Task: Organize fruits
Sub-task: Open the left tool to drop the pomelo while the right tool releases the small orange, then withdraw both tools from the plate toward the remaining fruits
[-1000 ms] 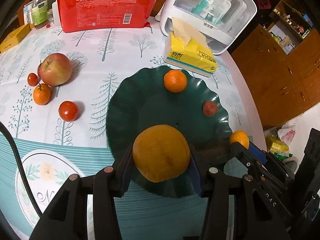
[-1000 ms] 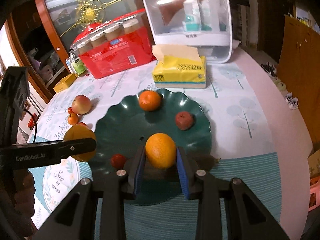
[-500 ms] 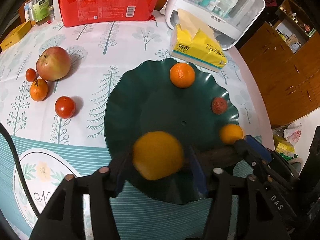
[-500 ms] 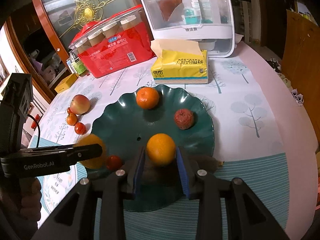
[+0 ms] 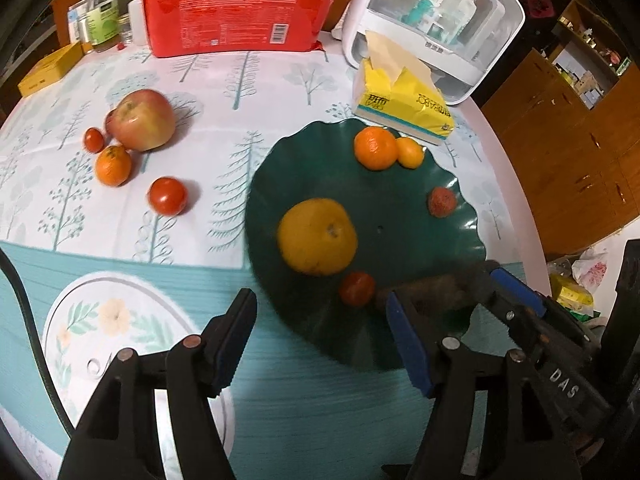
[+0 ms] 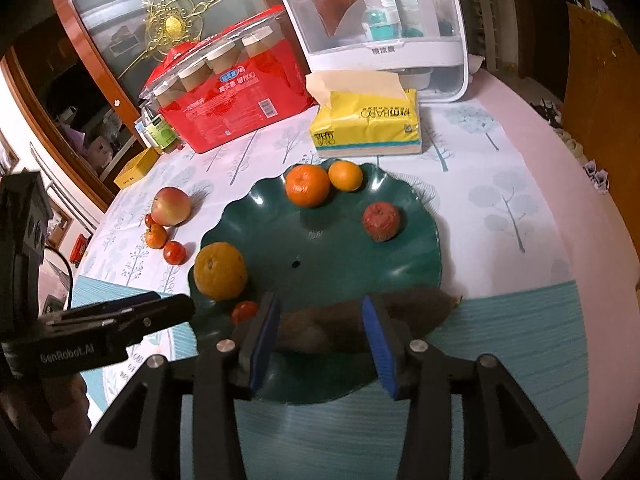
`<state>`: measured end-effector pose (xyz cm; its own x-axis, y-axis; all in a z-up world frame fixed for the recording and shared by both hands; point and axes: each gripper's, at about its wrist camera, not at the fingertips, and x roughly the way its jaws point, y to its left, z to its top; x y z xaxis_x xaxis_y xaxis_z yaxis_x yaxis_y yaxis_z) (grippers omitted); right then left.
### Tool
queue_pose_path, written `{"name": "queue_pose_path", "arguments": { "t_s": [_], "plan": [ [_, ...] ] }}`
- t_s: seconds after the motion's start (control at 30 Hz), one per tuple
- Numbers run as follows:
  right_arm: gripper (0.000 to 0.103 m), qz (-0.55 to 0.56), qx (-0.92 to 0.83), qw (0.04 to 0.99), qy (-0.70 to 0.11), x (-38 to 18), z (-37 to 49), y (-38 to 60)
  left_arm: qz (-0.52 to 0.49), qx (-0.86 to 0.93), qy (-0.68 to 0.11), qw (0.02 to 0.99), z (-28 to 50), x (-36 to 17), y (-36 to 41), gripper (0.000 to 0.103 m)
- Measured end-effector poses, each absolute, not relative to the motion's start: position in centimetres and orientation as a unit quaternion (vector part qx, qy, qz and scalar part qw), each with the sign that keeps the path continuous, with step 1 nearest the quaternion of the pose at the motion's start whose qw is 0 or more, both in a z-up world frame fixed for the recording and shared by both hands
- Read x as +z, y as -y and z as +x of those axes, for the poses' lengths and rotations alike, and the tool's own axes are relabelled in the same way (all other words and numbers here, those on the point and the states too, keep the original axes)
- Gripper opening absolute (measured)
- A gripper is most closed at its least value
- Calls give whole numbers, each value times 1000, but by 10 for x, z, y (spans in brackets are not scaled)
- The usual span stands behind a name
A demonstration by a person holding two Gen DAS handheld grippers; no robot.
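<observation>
A big orange (image 5: 318,236) rests free on the dark green plate (image 5: 400,240), near its left rim (image 6: 220,276). My left gripper (image 5: 320,340) hangs just in front of it, jaws opening with nothing between them. The small orange (image 6: 346,176) lies at the plate's far side, touching a tangerine (image 6: 307,185). My right gripper (image 6: 320,340) is over the plate's near rim, jaws opening, pads pressing on nothing. A dark brown oblong thing (image 6: 424,308) lies under its fingers. A wrinkled red fruit (image 6: 381,221) and a small tomato (image 6: 244,311) also sit on the plate.
Left of the plate on the tablecloth lie an apple (image 5: 142,120), a tangerine (image 5: 113,165), a tomato (image 5: 168,196) and a smaller tomato (image 5: 94,140). Behind stand a yellow tissue pack (image 5: 404,100), a red cup package (image 5: 240,8) and a white storage box (image 5: 436,20).
The left gripper opened and drew back, leaving the big orange on the plate. The right gripper opened, and the small orange rolled to the far side beside the tangerine.
</observation>
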<state>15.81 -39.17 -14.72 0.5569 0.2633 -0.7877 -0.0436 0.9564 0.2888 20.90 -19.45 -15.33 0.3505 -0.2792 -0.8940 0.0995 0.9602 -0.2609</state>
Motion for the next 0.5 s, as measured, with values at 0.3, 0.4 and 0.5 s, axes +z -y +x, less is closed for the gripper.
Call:
{"name": "queue_pose_path", "arguments": {
  "t_s": [0.3,0.4,0.5],
  "plan": [
    [44,142,84,860,-483,-148,143,379,-82,-102,-554,822,171,-151,161,66],
    [44,148,81,854,-493,-150,138,373,-86,-92,-556,822,161,-151,147,66],
    [44,148,70,846,-508,-153,133,365,-88,-81,-558,821,152,-151,128,66]
  ]
}}
